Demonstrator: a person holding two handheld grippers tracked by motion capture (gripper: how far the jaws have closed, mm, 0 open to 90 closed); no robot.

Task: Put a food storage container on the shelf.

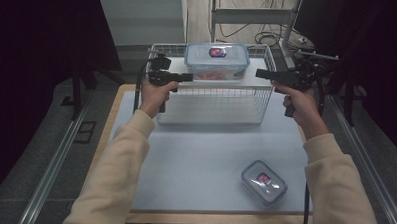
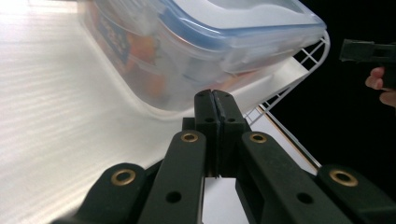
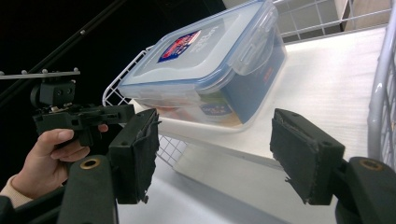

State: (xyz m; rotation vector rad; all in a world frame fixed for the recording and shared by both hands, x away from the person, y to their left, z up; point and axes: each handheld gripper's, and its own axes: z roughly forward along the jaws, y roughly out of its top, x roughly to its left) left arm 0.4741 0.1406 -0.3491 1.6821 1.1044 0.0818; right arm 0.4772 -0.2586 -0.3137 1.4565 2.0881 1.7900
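Sitting in wire basket (image 1: 214, 100) – lidded box (image 1: 217, 61) w/ orange contents; left gripper (image 1: 186, 77) fingers closed empty, right gripper (image 1: 260, 73) open.

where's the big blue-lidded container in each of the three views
High view: the big container sits top centre, in the wire basket, between the two grippers.
Left gripper view: it spans the top, just beyond the shut left gripper.
Right gripper view: it sits upper centre, above the open right gripper.
Shared landmark: the white wire basket rim.
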